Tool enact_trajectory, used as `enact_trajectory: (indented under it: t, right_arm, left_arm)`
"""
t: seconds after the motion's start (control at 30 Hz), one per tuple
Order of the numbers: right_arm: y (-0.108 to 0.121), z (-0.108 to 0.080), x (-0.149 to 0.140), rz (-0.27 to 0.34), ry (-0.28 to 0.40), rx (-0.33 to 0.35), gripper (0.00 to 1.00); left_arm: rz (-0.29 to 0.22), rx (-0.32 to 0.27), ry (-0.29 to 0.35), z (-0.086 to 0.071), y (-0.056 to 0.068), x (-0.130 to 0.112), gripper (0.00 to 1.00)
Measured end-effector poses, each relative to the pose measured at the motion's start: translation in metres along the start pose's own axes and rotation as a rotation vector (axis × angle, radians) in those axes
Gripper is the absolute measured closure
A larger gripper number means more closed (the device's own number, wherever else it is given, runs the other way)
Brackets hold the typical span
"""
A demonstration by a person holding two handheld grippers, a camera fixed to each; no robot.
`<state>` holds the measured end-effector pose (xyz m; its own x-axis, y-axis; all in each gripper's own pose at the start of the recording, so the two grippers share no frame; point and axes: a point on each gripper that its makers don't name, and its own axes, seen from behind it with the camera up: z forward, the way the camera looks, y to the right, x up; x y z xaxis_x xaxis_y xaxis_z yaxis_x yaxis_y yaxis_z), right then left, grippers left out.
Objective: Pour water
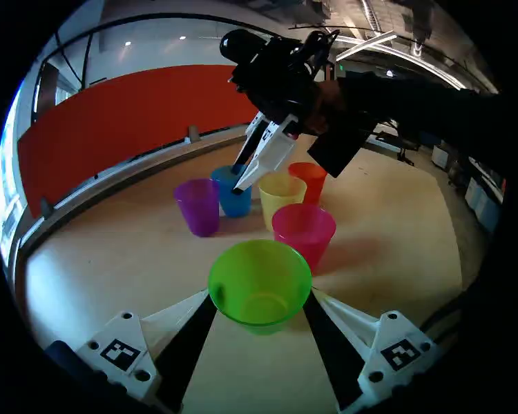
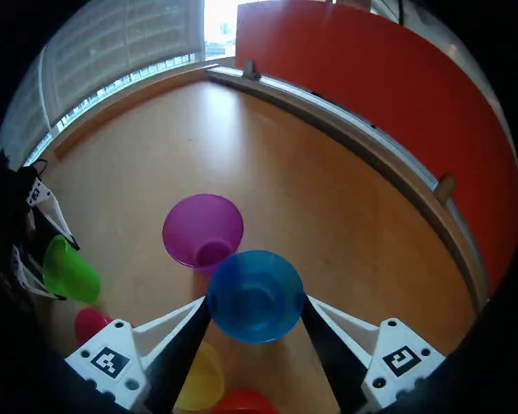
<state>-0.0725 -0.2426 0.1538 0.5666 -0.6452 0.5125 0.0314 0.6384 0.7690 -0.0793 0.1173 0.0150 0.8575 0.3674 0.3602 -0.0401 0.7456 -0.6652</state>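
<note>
At 6 o'clock in the left gripper view, your left gripper (image 1: 260,295) clamps the green cup (image 1: 260,279) by its sides, leaving its mouth free for pouring, while your right gripper (image 2: 255,299) pinches the blue cup (image 2: 255,293) at 5 o'clock of the purple cup (image 2: 202,231).

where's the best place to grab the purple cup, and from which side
Grip the purple cup just under its rim, pinching across opposite sides: upright and widening upward, it probably won't slip through. Come from its free side, away from the blue cup close beside it.
</note>
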Motion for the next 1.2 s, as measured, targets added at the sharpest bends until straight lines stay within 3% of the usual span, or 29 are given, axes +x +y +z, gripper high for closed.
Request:
enact_trajectory:
  t: [0.27, 0.5, 0.77, 1.2]
  right_arm:
    - [-0.001, -0.004, -0.001, 0.015, 0.028, 0.002, 0.08]
    - [-0.004, -0.019, 0.012, 0.017, 0.089, -0.006, 0.08]
    - [-0.013, -0.048, 0.014, -0.005, 0.178, -0.041, 0.08]
    - [-0.016, -0.106, 0.014, 0.051, 0.324, -0.068, 0.08]
  left_arm:
    - [0.008, 0.012, -0.003, -0.001, -0.001, 0.0, 0.16]
    - [0.011, 0.021, 0.008, -0.002, 0.0, 0.007, 0.16]
    - [-0.001, 0.026, 0.029, -0.007, 0.004, 0.014, 0.16]
    - [0.017, 0.045, 0.057, -0.017, 0.011, 0.031, 0.16]
